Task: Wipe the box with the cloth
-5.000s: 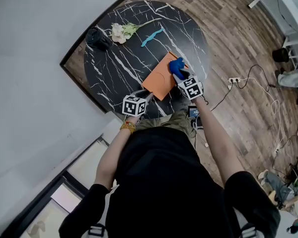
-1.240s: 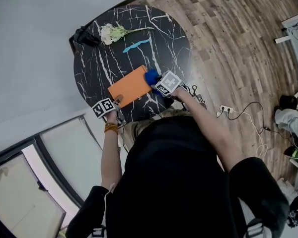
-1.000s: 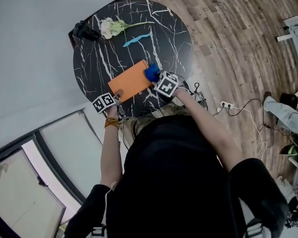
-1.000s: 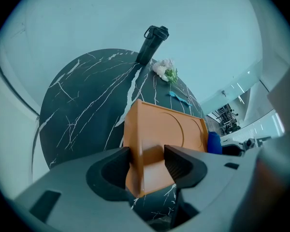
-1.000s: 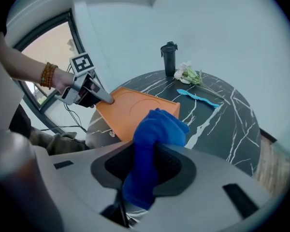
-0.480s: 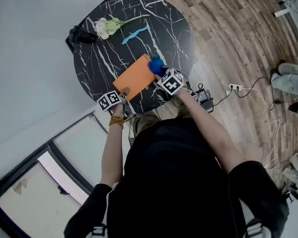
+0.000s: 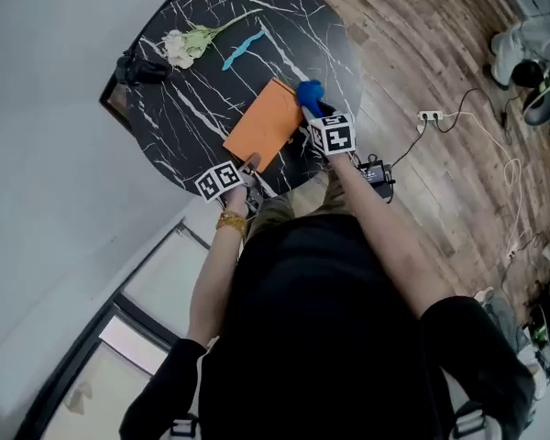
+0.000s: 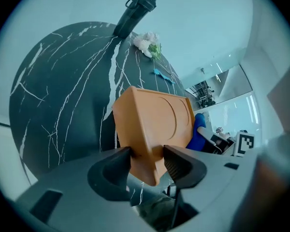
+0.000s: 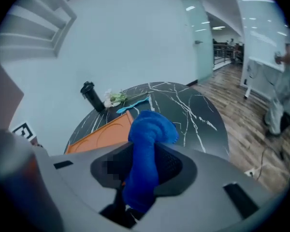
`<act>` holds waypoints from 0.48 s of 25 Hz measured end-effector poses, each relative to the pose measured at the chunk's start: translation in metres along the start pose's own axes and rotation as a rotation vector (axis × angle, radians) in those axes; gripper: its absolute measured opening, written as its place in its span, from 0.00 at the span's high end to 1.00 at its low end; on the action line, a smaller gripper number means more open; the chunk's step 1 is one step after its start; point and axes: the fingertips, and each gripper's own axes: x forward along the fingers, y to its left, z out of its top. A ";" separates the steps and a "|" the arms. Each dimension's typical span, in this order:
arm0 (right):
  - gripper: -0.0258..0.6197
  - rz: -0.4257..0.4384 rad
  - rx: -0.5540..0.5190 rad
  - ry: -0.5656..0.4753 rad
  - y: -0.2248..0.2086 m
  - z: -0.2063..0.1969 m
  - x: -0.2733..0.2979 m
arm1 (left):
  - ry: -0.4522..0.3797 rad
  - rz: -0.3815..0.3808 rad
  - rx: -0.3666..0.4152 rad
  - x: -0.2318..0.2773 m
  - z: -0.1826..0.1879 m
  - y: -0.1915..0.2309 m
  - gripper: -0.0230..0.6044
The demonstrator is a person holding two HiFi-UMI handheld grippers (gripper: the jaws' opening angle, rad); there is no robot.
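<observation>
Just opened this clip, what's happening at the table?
A person is working at a round black marble table with a gripper in each hand. The left gripper is clamped on the near corner of an orange box, its jaws having just closed a little further. The right gripper pinches a blue cloth, held at the box's far right corner. Whether the cloth touches the box isn't clear.

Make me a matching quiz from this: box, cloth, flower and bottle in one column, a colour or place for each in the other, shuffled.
1 box
2 cloth
3 flower
4 bottle

A black, near the table edge
B clamped in the right gripper
C orange
D white, lying on the table

Pairs: 1-C, 2-B, 3-D, 4-A
</observation>
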 end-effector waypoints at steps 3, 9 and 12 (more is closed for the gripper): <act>0.78 -0.076 0.232 -0.086 -0.003 -0.005 -0.004 | 0.058 -0.050 0.039 0.004 0.000 0.001 0.62; 0.79 -0.089 0.447 -0.129 0.021 -0.029 -0.008 | 0.139 -0.084 0.157 0.004 -0.006 0.001 0.61; 0.79 -0.064 0.442 -0.113 0.037 -0.038 -0.009 | 0.170 -0.098 0.183 0.004 -0.008 0.001 0.61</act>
